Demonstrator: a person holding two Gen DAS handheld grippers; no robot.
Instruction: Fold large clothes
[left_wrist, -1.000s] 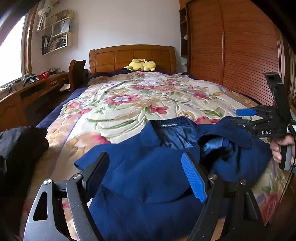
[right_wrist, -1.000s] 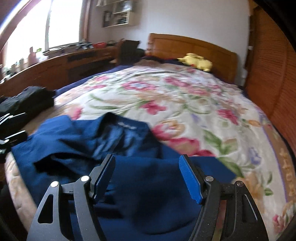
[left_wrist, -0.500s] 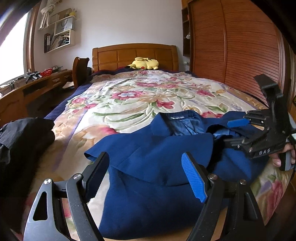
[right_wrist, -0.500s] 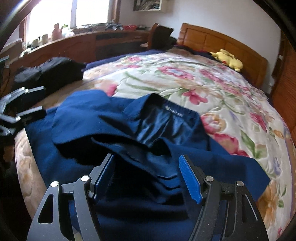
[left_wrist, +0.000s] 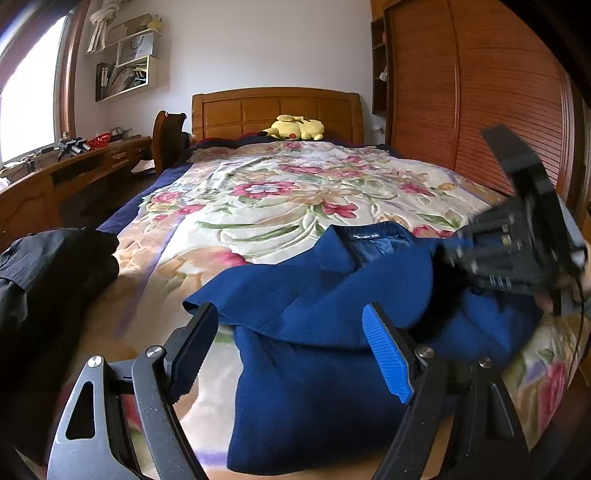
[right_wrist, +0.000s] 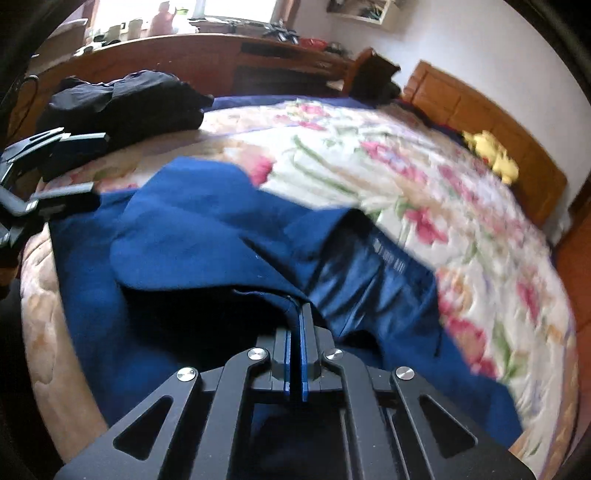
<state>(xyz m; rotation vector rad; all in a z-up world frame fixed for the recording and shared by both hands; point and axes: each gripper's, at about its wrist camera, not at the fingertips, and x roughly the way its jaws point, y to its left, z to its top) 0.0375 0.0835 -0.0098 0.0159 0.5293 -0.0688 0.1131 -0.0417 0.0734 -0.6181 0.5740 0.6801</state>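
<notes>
The blue jacket (left_wrist: 332, 332) lies on the bed (left_wrist: 277, 199). The right claw (right_wrist: 295, 314) has just closed, pinching its front edge; the thin pinch may slip. The left claw (left_wrist: 291, 354) stays wide.

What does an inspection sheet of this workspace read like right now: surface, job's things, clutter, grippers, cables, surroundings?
Surface: bed with floral quilt, lightly rumpled.
Job's things: blue jacket lying at the foot end, collar towards the headboard, one side flap folded over.
Clutter: black garment pile on the quilt's left edge; yellow plush toy by the headboard.
Grippers: left gripper open above the jacket, nothing between its pads; right gripper has just closed, pinching a jacket edge.
Cables: thin dark cable by the right gripper.
Surroundings: wooden headboard, wooden desk, slatted wardrobe doors, wall shelves.
</notes>
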